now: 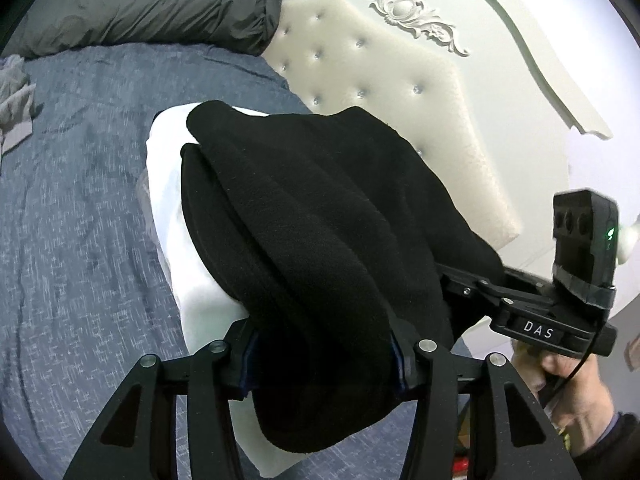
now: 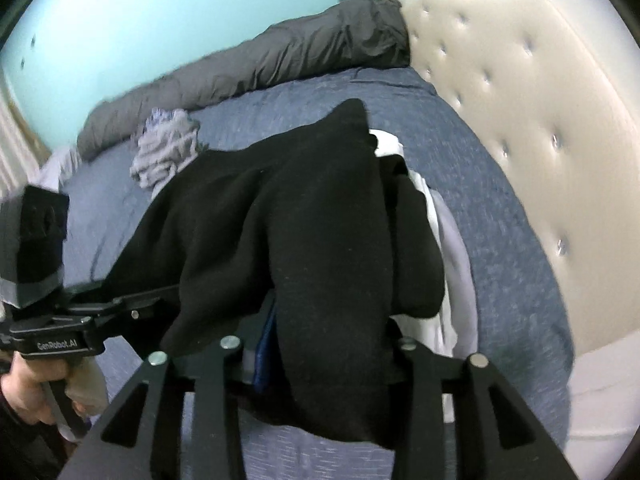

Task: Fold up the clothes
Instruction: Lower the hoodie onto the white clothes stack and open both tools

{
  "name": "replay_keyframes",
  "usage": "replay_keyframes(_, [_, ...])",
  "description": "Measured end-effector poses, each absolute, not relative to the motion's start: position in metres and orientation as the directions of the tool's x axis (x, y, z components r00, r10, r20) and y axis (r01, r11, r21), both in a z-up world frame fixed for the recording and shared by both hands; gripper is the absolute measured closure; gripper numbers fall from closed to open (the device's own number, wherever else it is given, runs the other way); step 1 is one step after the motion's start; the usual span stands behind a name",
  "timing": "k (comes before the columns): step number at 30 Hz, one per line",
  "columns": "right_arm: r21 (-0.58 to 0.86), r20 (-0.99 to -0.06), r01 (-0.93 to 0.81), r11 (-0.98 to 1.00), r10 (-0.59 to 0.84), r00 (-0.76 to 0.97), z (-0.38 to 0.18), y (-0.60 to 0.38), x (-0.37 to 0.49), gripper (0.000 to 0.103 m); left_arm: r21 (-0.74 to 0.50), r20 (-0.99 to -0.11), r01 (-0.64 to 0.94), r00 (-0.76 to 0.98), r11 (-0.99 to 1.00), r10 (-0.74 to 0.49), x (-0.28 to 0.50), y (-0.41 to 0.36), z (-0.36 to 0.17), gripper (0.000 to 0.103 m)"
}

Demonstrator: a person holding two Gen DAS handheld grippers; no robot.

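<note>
The black fleece garment [image 1: 320, 216] is thick and matte, bunched into soft rolls and hanging in the air between the two grippers, above a white folded piece [image 1: 176, 200] that lies on the blue-grey bed [image 1: 72, 200] near the tufted headboard [image 1: 380, 72]. The left gripper [image 1: 324, 364] has its fingers closed down on a fat fold of it, and the right gripper [image 2: 320, 352] is pinching the other end the same way. A crumpled grey garment [image 2: 168, 148] sits farther back by the dark rolled duvet [image 2: 260, 56].
</note>
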State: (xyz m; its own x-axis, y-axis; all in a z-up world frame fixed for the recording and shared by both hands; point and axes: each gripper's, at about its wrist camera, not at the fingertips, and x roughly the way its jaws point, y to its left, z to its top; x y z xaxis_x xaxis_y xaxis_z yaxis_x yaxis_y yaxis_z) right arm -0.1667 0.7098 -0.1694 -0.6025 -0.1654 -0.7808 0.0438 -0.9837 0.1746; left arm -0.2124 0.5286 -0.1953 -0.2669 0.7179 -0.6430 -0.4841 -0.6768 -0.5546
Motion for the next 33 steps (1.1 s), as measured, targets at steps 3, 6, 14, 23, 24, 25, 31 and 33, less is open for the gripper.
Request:
replay_keyframes(3, [0.225,-0.758,0.011,-0.974,-0.183,-0.626,-0.169,0.717,-0.161,0.054,-0.56,-0.638,-0.484,-0.265,-0.672,0.723,-0.213,0.517,-0.187,0.045])
replay_keyframes(6, [0.276,-0.734,-0.02,-0.961,-0.198,-0.649,-0.169,0.724,-0.155,0.053,-0.516,-0.633,-0.513,-0.312,-0.686,0.709,-0.21,0.503,-0.173,0.044])
replay_keyframes(14, [0.296,-0.679,-0.125,-0.947,-0.117,-0.725,-0.153,0.739,-0.137,0.041,-0.383,-0.638,-0.594,-0.384,-0.708,0.667,-0.216,0.486,-0.144,0.044])
replay_keyframes(23, [0.269,-0.556,-0.086,-0.959,-0.082,-0.827,-0.102,0.717,-0.137,0.07,-0.305,-0.654,-0.662,-0.377,-0.685,0.656,-0.211,0.504,-0.139,0.044])
replay_keyframes(24, [0.253,-0.576,-0.07,-0.965,-0.093,-0.812,-0.103,0.71,-0.145,0.074,-0.299,-0.659,-0.661,-0.379,-0.689,0.65,-0.212,0.506,-0.141,0.044])
replay_keyframes(25, [0.239,-0.598,-0.059,-0.969,-0.099,-0.795,-0.107,0.703,-0.152,0.081,-0.297,-0.663,-0.658,-0.379,-0.692,0.645,-0.212,0.507,-0.143,0.044])
replay_keyframes(31, [0.191,-0.689,-0.08,-0.978,-0.075,-0.721,-0.145,0.695,-0.172,0.1,-0.272,-0.687,-0.666,-0.371,-0.695,0.624,-0.213,0.516,-0.162,0.044])
replay_keyframes(33, [0.217,-0.697,-0.124,-0.968,-0.065,-0.714,-0.156,0.708,-0.173,0.103,-0.267,-0.69,-0.672,-0.368,-0.691,0.624,-0.212,0.518,-0.168,0.044])
